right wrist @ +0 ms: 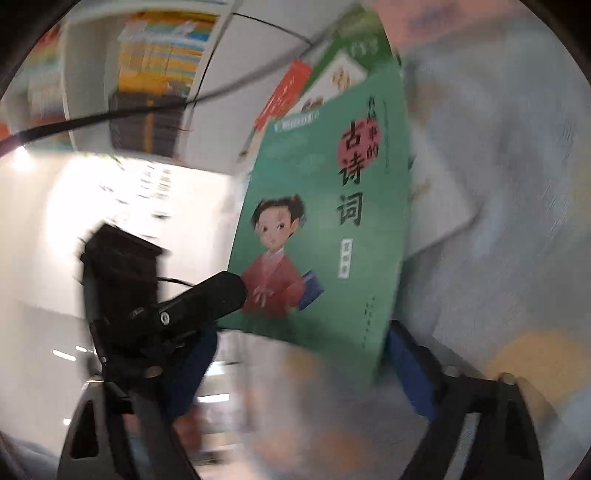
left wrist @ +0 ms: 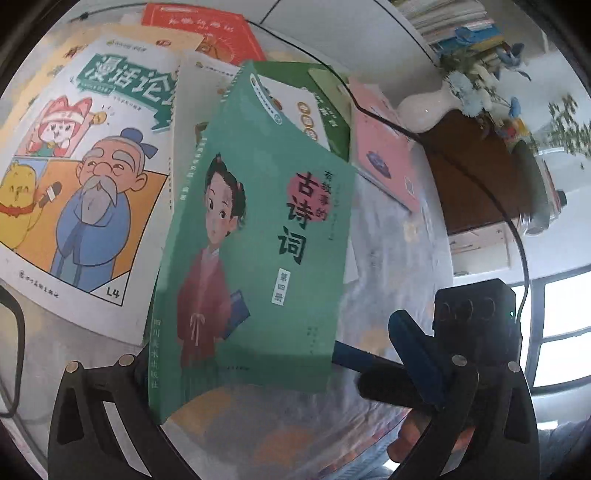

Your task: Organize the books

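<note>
Looking along the left claw [left wrist: 291, 369], I see it tipped steeply down at the bench [left wrist: 384, 251], jaws spread about as wide as they go and gripping nothing. The green book [left wrist: 258, 240] stands tilted on its lower edge between the fingers, its spine just beside the left one. My right claw [right wrist: 299, 354] points down at a shallower angle toward the same cover, jaws apart with the book's lower edge between the blue pads [right wrist: 406, 354]. That pad sits just beside the bottom corner, and a small gap shows on the other side, though this view is blurred. The left claw's black finger crosses the book's lower left edge in the right wrist view. Behind the green book lie a cartoon book [left wrist: 85, 166] with an old man on the cover, a red book [left wrist: 207, 33] and, off to the right, a pink book [left wrist: 384, 158]. A black cable [left wrist: 480, 184] trails across the bench past a white vase [left wrist: 424, 110] of blue flowers. A full bookshelf [right wrist: 162, 55] stands beyond.
</note>
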Demonstrator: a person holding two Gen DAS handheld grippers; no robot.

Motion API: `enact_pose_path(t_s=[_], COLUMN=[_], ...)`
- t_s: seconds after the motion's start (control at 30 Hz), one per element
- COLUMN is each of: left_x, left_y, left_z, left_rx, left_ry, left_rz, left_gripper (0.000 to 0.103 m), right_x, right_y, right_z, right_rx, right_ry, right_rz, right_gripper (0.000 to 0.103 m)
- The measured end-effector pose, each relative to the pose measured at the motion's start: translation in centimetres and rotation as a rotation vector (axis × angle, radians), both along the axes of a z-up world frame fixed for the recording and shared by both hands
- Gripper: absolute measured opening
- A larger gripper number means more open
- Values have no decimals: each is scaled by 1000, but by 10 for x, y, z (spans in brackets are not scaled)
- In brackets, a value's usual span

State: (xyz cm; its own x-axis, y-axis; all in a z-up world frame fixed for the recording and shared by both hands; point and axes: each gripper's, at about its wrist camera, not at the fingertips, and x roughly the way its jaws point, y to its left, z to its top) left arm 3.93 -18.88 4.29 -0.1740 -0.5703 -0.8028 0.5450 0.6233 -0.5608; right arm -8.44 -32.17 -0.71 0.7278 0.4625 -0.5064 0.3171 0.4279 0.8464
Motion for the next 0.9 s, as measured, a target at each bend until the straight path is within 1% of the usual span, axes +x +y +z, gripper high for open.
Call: enact_pose_path(t_s=[0.03,0.07,0.1,0.13,0.17,0.2,0.23,0.27,0.3,0.37,0.4,0.43,0.47,0.5,0.53,0.57,0.63,0.67,0.7,0.73,0.77,0.8,0.83,0.9], left_x=[0,3,12,15,20,21,22,21,14,6,3,2,1,-1,-3,-7,-14,-15,-16,-17,-17,-16,-16,-18], left_y=[3,8,15,29,30,30,27,25,19,17,20,24,28,32,35,38,38,39,39,40,43,45,47,47], left_z=[1,1,2,1,-2,-2,-3,-3,-3,-3,-4,-5,-4,-3,1,5,17,21,25,27,30,32,34,38], left_rx=[9,26,32,28,21,16,22,40,77,103,90,81,74,70,69,67,68,61,48,30,0,-15,-18,-22], left_ry=[-15,-24,-17,8,28,38,29,9,-29,-47,-31,-17,-10,-17,-42,-74,-136,-151,-166,-168,-164,-172,-182,-207], left_rz=[-1,11,24,40,51,55,47,31,9,-8,6,26,45,59,66,61,37,28,23,13,20,30,32,27], left_gripper=[101,101,101,101,101,101,98,96,93,91,89,84,81,76,71,69,58,55,45,29,28,26,26,26], right_x=[-1,-3,-6,-8,-10,-9,-9,-6,-3,3,6,8,12,13,8,8,4,5,2,1,-2,-4,-11,-11], right_y=[2,5,7,8,10,11,14,19,25,36,38,41,43,45,42,45,48,50,55,60,65,66,65,68], right_z=[-2,-3,-4,-6,-7,-6,-3,2,8,17,19,22,25,28,29,31,34,39,43,47,53,57,61,67], right_rx=[9,-3,-5,-6,-26,-61,-121,-194,-265,-354,-372,-385,-401,-431,-457,-473,-482,-494,-520,-554,-584,-589,-568,-585], right_ry=[1,-4,-2,10,28,45,65,84,98,116,122,124,129,143,152,155,145,139,131,119,96,72,39,40], right_rz=[-14,-27,-32,-36,-43,-43,-29,-1,26,58,67,73,79,91,102,113,120,118,112,104,94,88,83,85], right_gripper=[85,76,69,54,44,40,34,32,32,32,32,32,32,32,32,32,32,32,32,31,27,25,25,25])
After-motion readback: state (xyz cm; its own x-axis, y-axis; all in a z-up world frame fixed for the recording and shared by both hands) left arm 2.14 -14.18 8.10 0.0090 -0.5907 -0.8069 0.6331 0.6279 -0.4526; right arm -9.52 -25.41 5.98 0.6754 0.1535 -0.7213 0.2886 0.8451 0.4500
